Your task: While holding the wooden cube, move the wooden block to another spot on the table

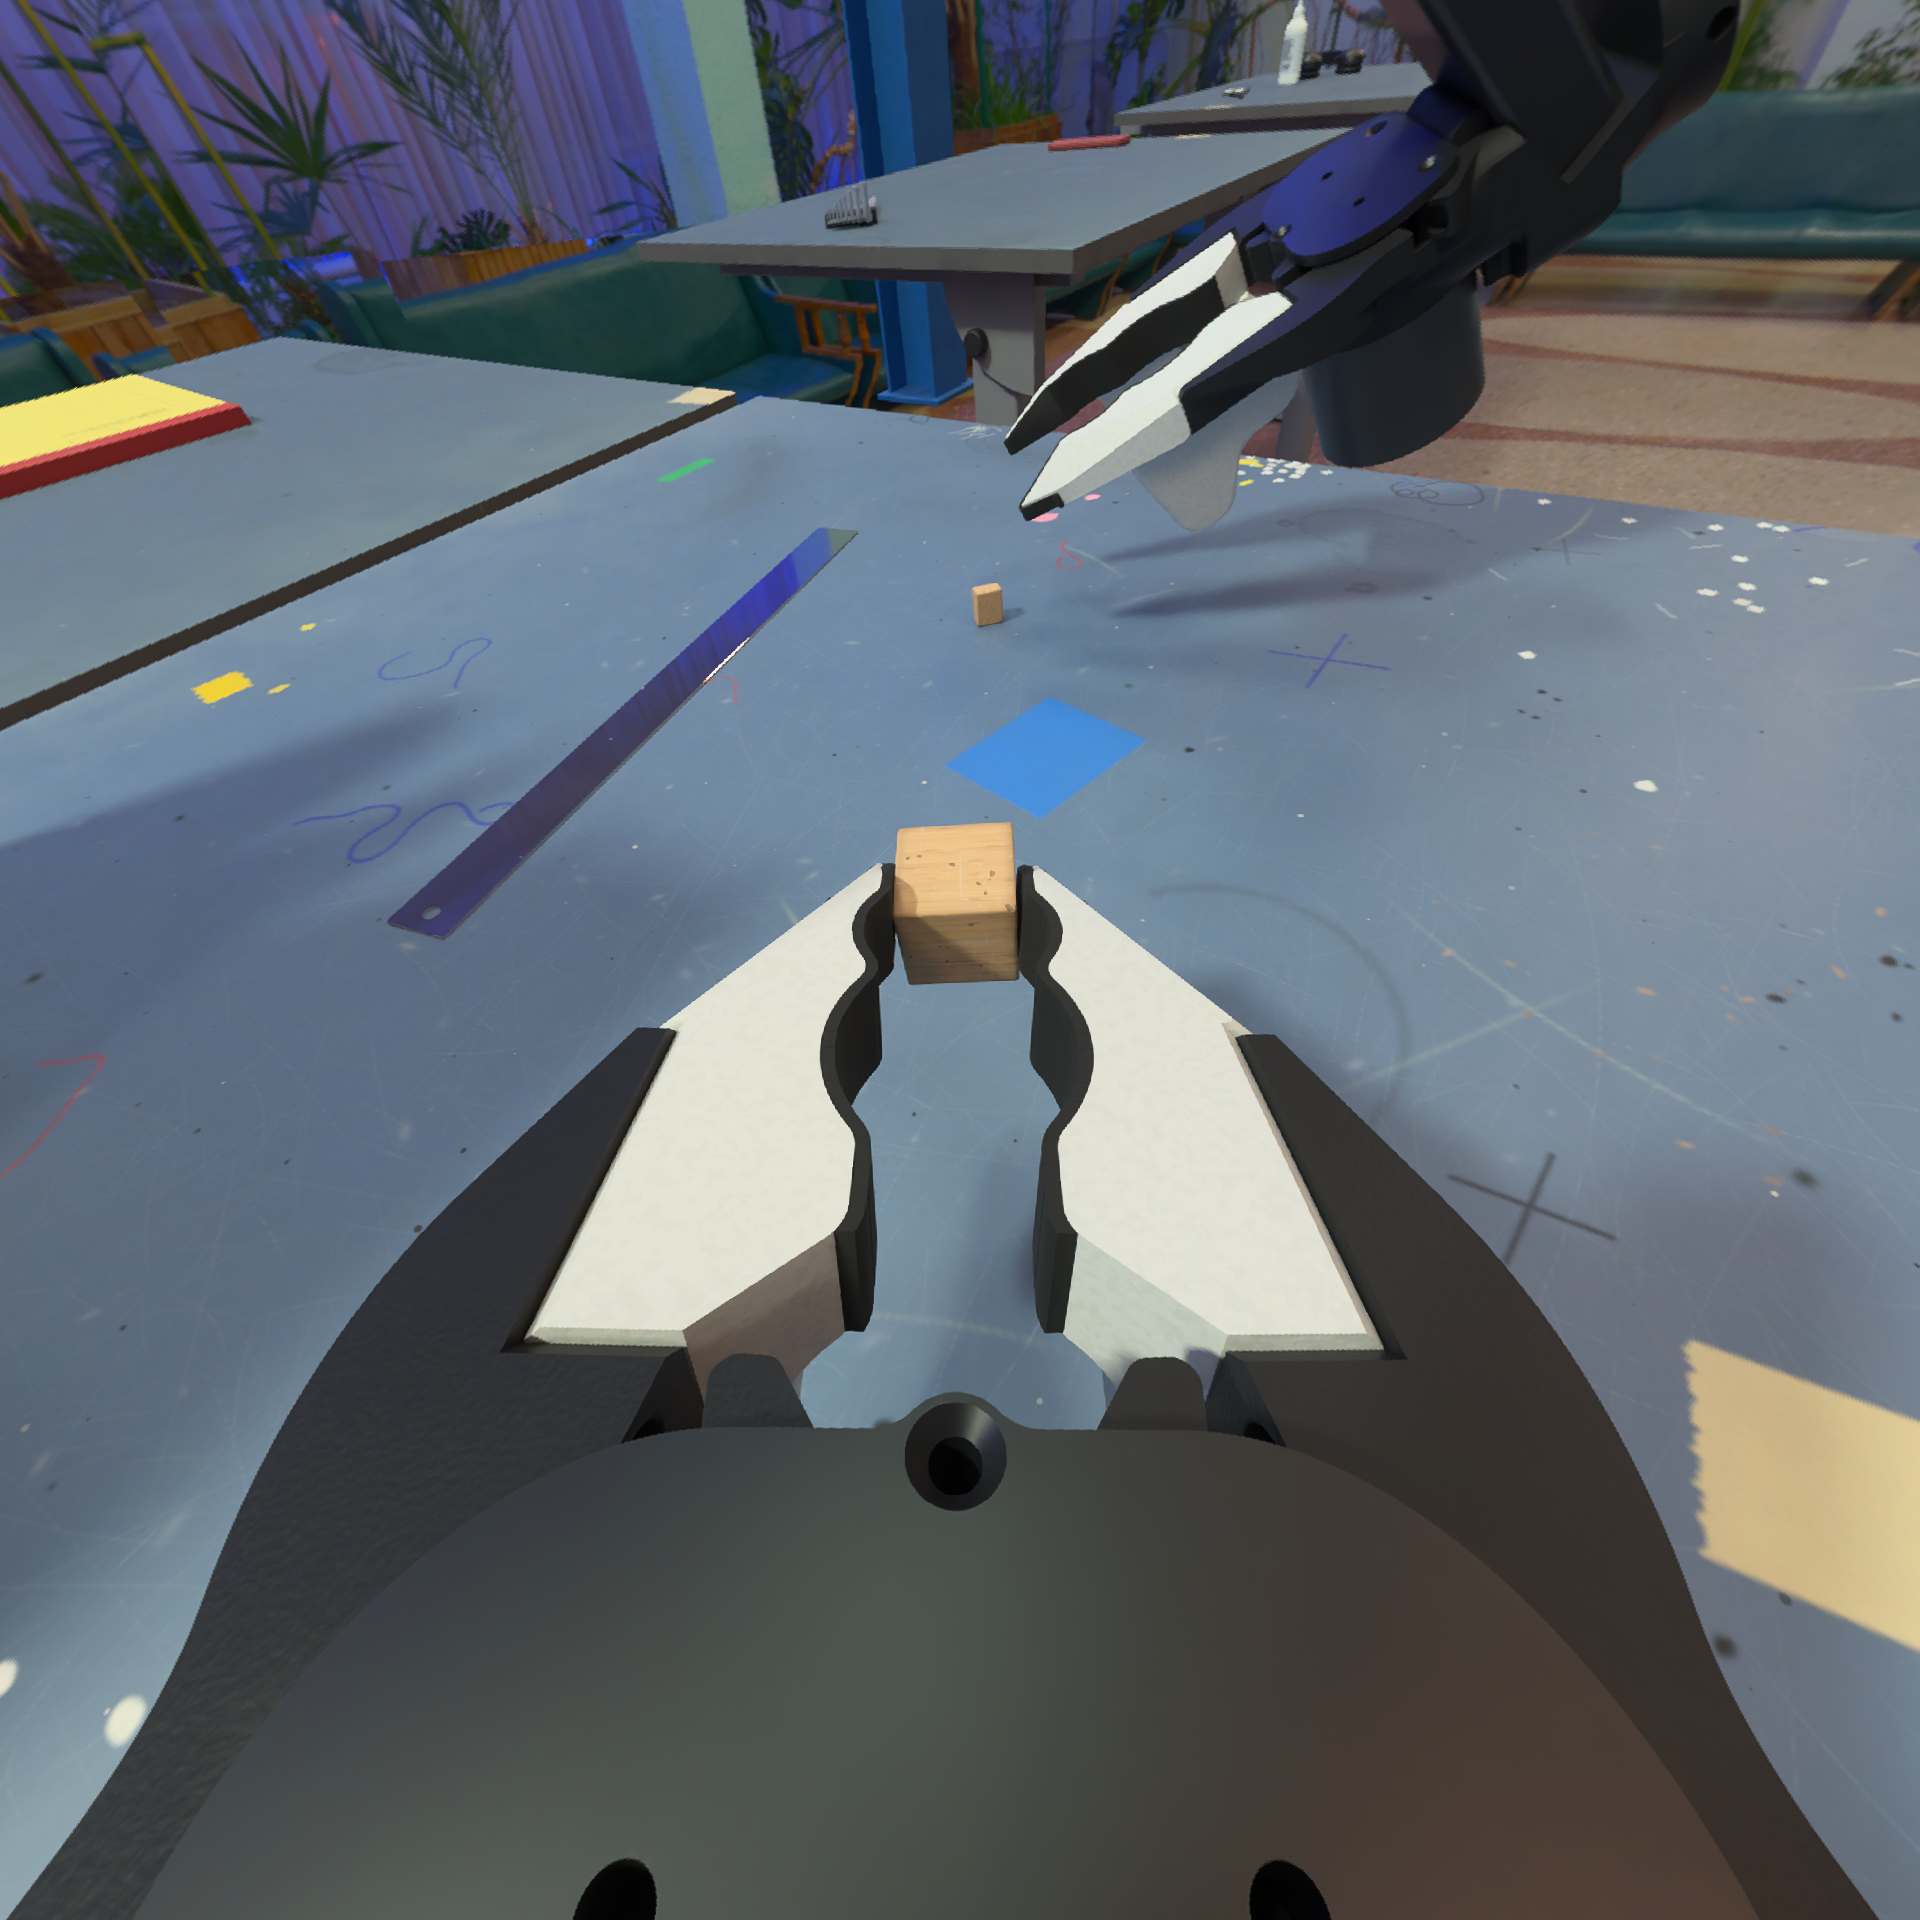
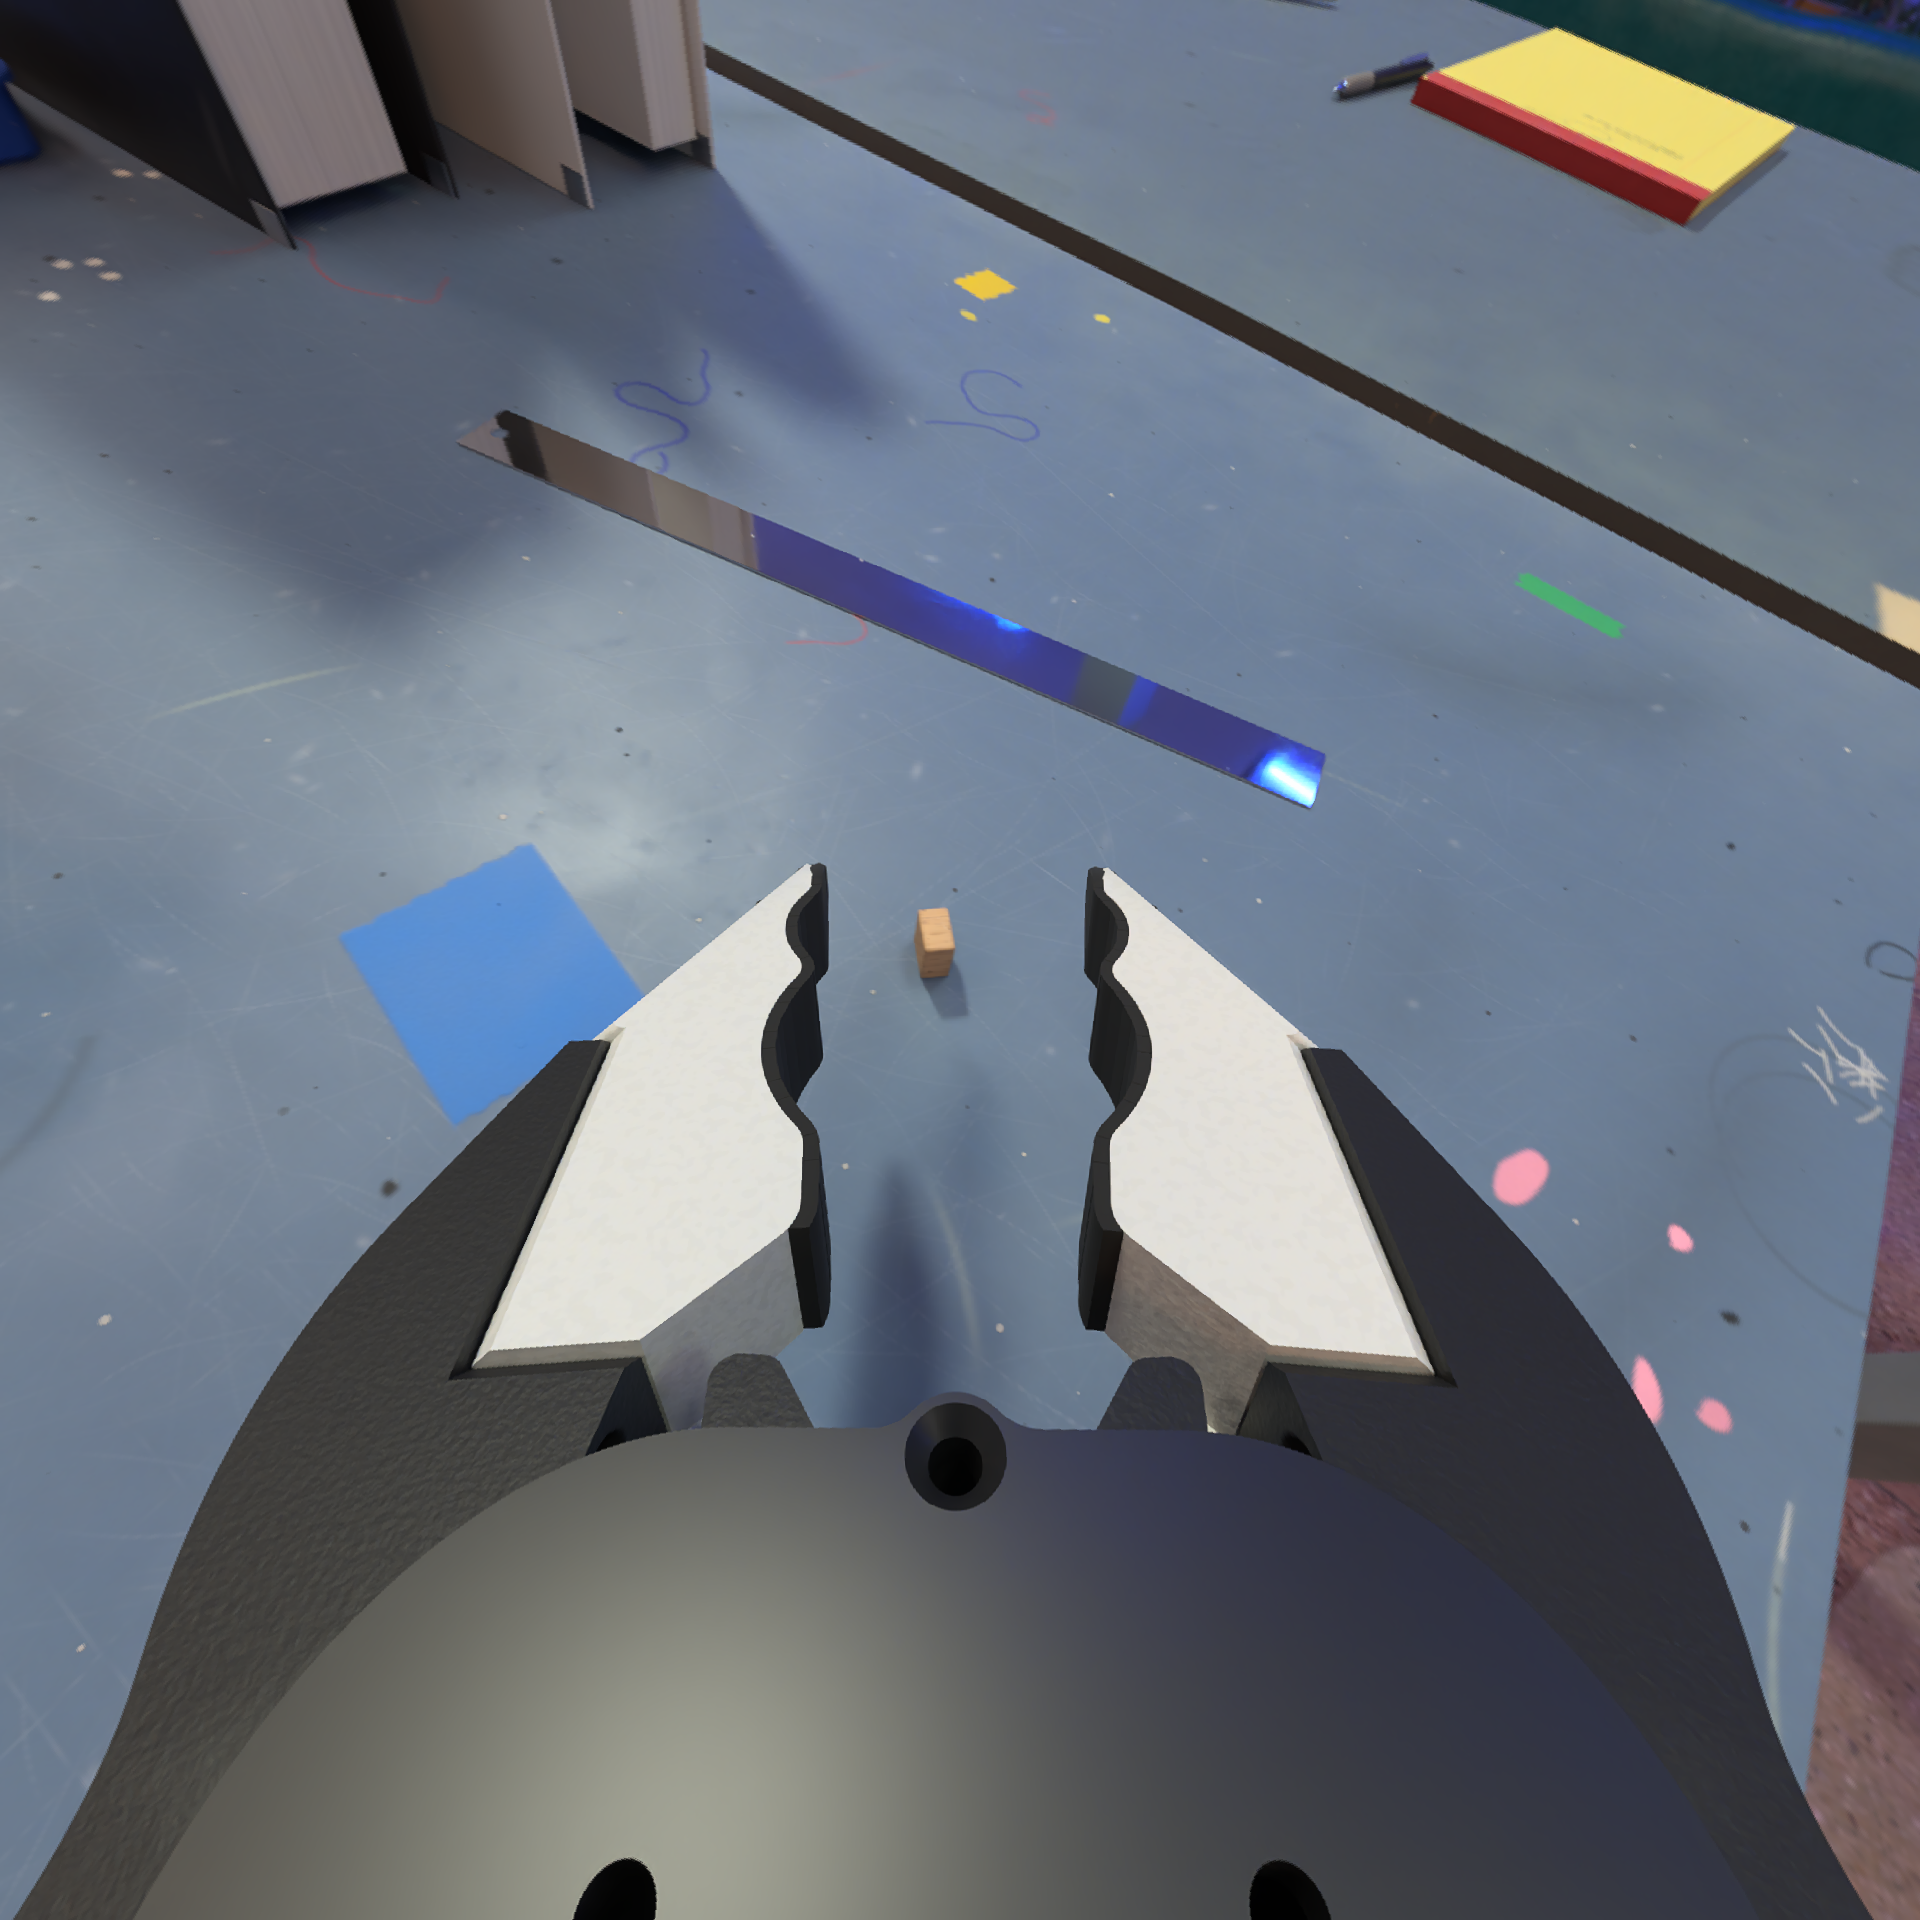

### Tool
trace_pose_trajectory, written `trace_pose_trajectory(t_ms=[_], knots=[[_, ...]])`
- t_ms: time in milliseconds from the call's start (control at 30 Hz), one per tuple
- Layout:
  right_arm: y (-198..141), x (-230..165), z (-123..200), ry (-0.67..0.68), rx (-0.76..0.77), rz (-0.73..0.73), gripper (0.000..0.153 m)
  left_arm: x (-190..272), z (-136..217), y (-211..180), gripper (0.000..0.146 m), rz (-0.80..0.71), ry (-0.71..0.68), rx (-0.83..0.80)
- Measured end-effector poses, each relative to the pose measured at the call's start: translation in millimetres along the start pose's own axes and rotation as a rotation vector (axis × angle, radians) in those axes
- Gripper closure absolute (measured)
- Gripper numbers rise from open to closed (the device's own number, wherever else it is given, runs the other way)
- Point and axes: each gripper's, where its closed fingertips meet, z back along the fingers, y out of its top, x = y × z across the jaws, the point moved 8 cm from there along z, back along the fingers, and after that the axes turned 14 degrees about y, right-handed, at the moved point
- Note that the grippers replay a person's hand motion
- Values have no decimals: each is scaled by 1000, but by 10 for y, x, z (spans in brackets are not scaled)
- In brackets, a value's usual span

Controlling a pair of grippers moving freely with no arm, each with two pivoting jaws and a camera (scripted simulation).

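My left gripper (image 1: 956, 883) is shut on a wooden cube (image 1: 954, 902), held between its fingertips a little above the blue-grey table (image 1: 1455, 935). A small wooden block (image 1: 987, 604) stands upright on the table farther ahead. My right gripper (image 1: 1023, 478) hovers open above and beyond that block in the left wrist view. In the right wrist view the block (image 2: 934, 941) stands on the table below and ahead, seen between the open fingers of my right gripper (image 2: 956, 883), apart from both.
A long metal ruler (image 1: 623, 727) (image 2: 894, 608) lies on the table left of the block. A blue square patch (image 1: 1044, 755) (image 2: 488, 977) marks the surface. A yellow-and-red pad (image 2: 1600, 120) and a pen (image 2: 1382, 75) lie on the adjoining table. Upright boards (image 2: 343, 94) stand at the far side.
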Motion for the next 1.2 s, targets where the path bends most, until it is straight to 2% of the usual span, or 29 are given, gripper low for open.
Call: trace_pose_trajectory(t_ms=[333,500,633,967,1133,1200], knots=[[-75,196,0,-42,-76,-64,98,-2,-9,-8,123,5,-15,-13],[-183,248,-300,97,-264,-105,96,12,-40,-28,123,-13,-9,-59],[-122,232,-395,101,-274,-15,109,14,11,-26,123,-20,-2,-31],[-146,149,-463,136,-310,47,145,-3,27,-27,123,-3,-4,-33],[-114,84,-417,116,-345,128,146,-8,27,-27,123,4,-3,-34],[-36,33,-337,117,-300,154,146,-8,25,-27,123,4,-1,-36]])
